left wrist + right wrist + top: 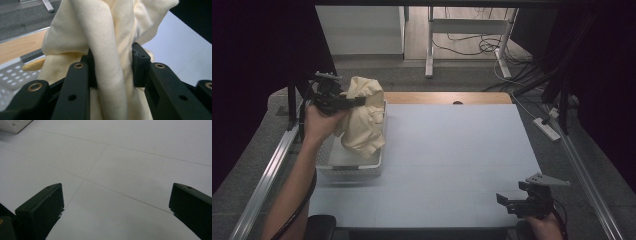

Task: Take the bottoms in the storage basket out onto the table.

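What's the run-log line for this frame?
left gripper: shut on cream cloth | cloth: lifted above white basket | right gripper: open, empty, near table front edge

The desk (452,150) is wide and flat, with a pale grey-blue top. Thin lines cross the top and cut it into big squares. Along the far edge runs a strip of brown wood (447,97). A white basket (354,167) with little holes in its sides sits on the desk, at the far left, close to the left edge. The desk stands on a grey floor (462,77). Past the desk, cables (472,45) lie on the floor.
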Demonstrator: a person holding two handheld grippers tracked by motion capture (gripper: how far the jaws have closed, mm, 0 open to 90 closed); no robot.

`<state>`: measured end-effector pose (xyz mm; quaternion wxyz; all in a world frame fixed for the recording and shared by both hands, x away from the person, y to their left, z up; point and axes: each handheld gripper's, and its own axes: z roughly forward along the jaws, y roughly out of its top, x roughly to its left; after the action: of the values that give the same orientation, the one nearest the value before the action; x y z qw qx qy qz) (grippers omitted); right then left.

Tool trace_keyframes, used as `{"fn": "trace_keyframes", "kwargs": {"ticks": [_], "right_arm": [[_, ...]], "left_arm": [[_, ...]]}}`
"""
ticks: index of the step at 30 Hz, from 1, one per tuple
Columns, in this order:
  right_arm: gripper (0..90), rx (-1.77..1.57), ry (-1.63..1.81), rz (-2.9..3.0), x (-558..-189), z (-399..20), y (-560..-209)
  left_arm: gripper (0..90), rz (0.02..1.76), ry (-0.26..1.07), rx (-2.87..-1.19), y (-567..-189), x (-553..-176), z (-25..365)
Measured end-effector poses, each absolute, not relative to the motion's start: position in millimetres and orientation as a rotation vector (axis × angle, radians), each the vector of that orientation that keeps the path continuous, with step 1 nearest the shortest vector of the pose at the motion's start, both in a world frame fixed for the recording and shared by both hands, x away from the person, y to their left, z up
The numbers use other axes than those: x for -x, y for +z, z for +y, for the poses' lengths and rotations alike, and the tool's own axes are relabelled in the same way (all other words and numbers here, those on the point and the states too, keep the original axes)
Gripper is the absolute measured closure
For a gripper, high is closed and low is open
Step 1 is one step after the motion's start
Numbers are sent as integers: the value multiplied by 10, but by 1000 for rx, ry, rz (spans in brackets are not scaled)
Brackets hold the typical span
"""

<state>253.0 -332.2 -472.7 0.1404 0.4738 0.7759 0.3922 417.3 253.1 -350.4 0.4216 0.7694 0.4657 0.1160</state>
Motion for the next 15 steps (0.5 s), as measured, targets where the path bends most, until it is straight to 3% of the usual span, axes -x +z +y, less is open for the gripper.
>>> {"fn": "trace_keyframes", "kwargs": {"ticks": [15], "right_arm": [[0,-1373,1136,2239,-2531,-3326,-4727]], "left_arm": [[662,1088,270,-1969,-3373,-4240,2170]]}}
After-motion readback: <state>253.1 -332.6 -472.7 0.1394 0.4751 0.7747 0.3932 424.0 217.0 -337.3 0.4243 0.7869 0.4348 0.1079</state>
